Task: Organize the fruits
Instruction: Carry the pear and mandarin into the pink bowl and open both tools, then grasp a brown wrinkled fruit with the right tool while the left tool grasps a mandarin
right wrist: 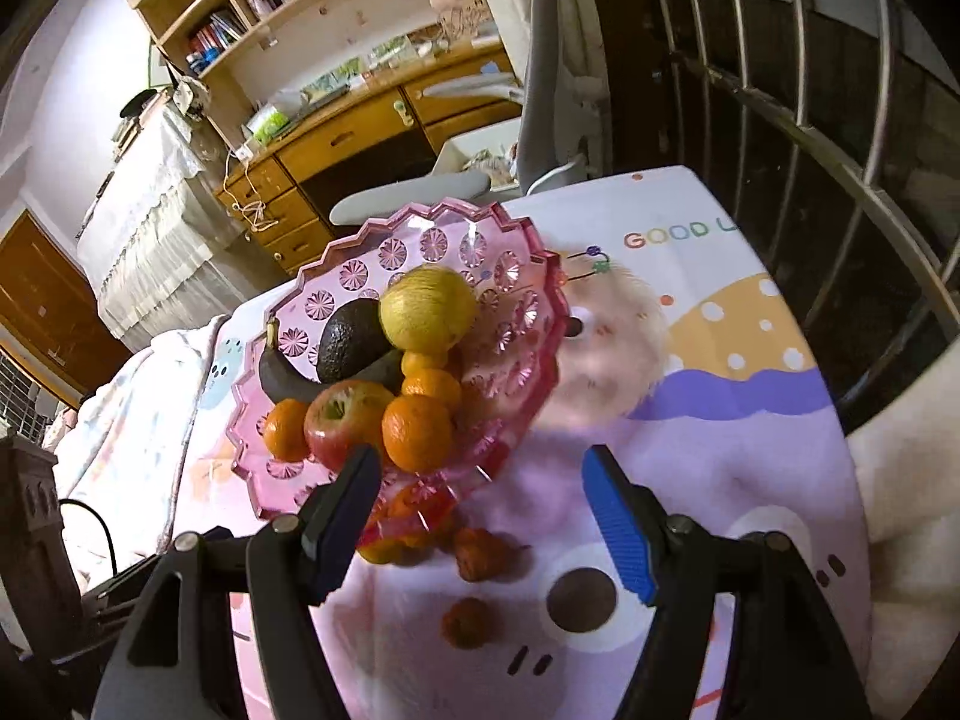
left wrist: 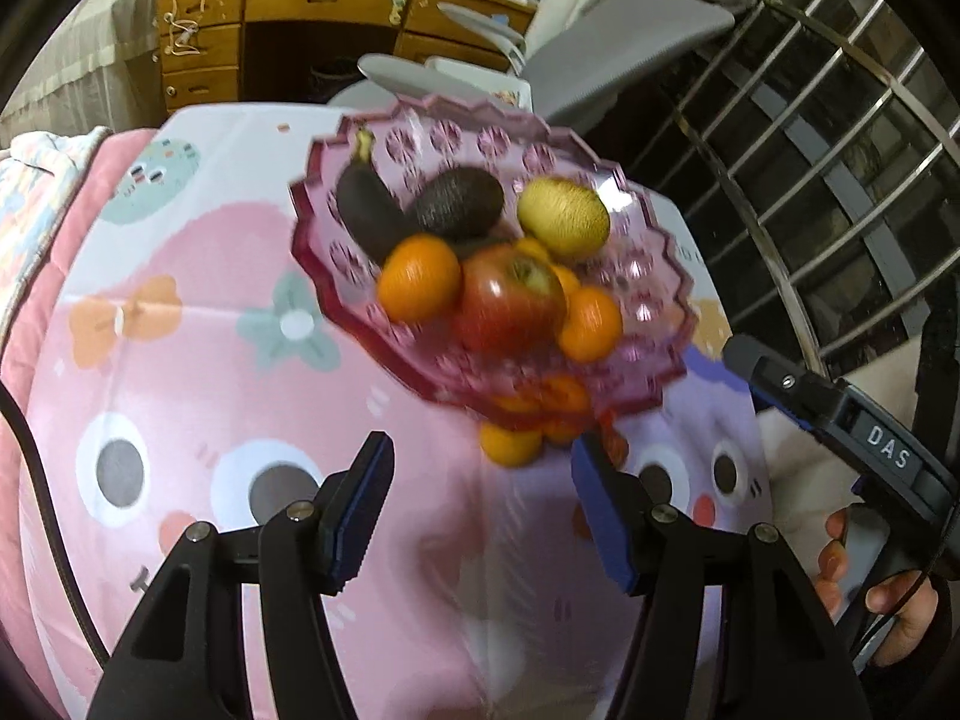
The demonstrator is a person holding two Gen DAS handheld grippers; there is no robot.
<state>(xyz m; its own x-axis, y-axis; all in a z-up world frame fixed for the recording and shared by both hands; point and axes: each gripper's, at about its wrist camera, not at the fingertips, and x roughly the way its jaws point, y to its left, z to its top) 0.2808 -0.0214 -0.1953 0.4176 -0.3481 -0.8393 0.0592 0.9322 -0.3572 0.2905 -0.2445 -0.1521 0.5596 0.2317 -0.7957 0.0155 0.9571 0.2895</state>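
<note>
Left wrist view: the left gripper [left wrist: 483,501] is seen with its jaws apart and nothing between the blue pads, poised above the pink cartoon-printed tablecloth [left wrist: 252,372]. Just ahead, a pink glass bowl [left wrist: 654,276] is stood on the cloth, and in it are held a red apple [left wrist: 510,306], several oranges [left wrist: 417,285], a dark avocado [left wrist: 459,204], a yellow-green round fruit [left wrist: 564,216] and a blackened banana [left wrist: 366,210]. More orange fruit [left wrist: 510,444] is seen on the cloth by the bowl's near edge. At the right edge the right gripper [left wrist: 840,414] is seen in a hand [left wrist: 900,606]. From the right wrist view, its jaws are likewise shown spread and empty, and two small reddish fruits [right wrist: 468,621] are seen lying loose on the cloth between them, near the bowl.
</note>
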